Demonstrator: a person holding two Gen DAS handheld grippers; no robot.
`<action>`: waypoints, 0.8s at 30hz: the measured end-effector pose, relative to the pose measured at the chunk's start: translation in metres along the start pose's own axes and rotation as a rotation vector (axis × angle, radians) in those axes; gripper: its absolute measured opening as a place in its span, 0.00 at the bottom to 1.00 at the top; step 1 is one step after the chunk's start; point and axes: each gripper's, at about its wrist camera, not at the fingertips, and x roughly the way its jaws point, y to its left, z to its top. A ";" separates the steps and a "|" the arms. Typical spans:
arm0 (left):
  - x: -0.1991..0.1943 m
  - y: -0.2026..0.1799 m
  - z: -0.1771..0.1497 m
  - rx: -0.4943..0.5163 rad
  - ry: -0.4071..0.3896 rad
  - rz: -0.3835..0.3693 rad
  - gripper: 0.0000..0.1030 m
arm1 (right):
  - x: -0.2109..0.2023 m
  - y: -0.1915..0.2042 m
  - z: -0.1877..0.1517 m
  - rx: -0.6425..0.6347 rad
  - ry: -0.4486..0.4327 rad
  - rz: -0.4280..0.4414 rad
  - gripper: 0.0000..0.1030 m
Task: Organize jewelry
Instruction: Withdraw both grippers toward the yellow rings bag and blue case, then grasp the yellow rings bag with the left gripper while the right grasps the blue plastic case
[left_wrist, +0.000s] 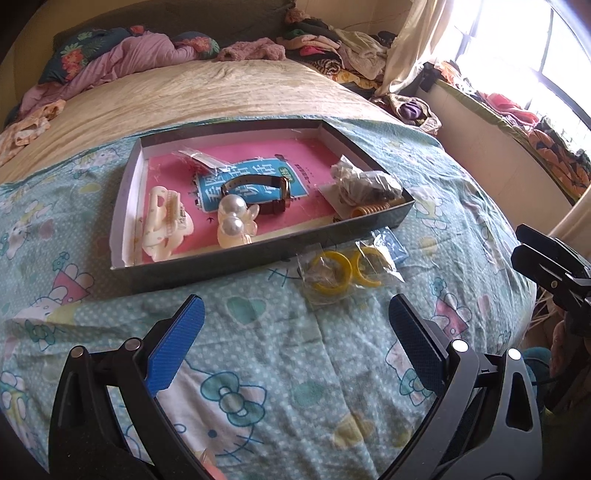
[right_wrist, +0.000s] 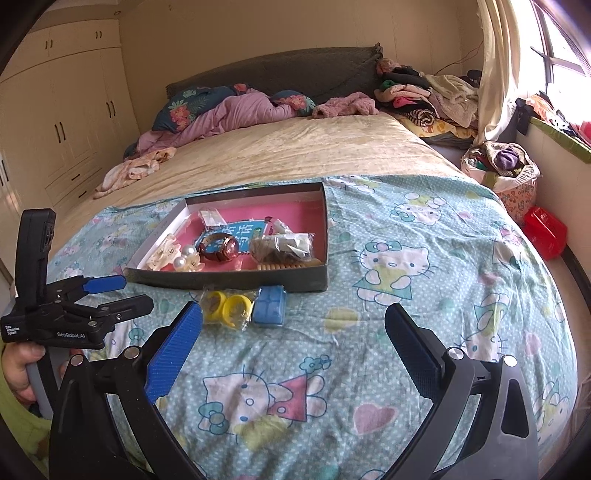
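Observation:
A shallow dark box (left_wrist: 258, 254) (right_wrist: 229, 282) with a pink floor lies on the Hello Kitty sheet. It holds a cream hair claw (left_wrist: 164, 225), a pearl clip (left_wrist: 232, 221), a brown-strap watch (left_wrist: 258, 190) (right_wrist: 219, 247), a gold coil (left_wrist: 369, 211) and small plastic bags (left_wrist: 364, 182). A clear bag with yellow rings (left_wrist: 343, 273) (right_wrist: 227, 306) and a small blue packet (right_wrist: 270, 306) (left_wrist: 393, 245) lie in front of the box. My left gripper (left_wrist: 295, 317) (right_wrist: 110, 293) is open and empty, near the rings. My right gripper (right_wrist: 293, 321) (left_wrist: 532, 245) is open and empty.
The bed's beige cover (right_wrist: 280, 147) stretches behind the box, with pink bedding and pillows (right_wrist: 229, 110) at the head. Piled clothes (right_wrist: 424, 96) lie at the far right. A basket (right_wrist: 502, 170) and a red bag (right_wrist: 545, 230) stand beside the bed under the window.

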 end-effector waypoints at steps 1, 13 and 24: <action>0.004 -0.002 -0.001 -0.002 0.009 -0.011 0.91 | 0.001 -0.002 -0.002 0.003 0.006 -0.005 0.96; 0.053 -0.020 0.005 -0.077 0.109 -0.128 0.91 | 0.011 -0.022 -0.013 0.054 0.046 -0.041 0.96; 0.077 -0.021 0.016 -0.131 0.116 -0.134 0.91 | 0.026 -0.033 -0.020 0.063 0.086 -0.066 0.96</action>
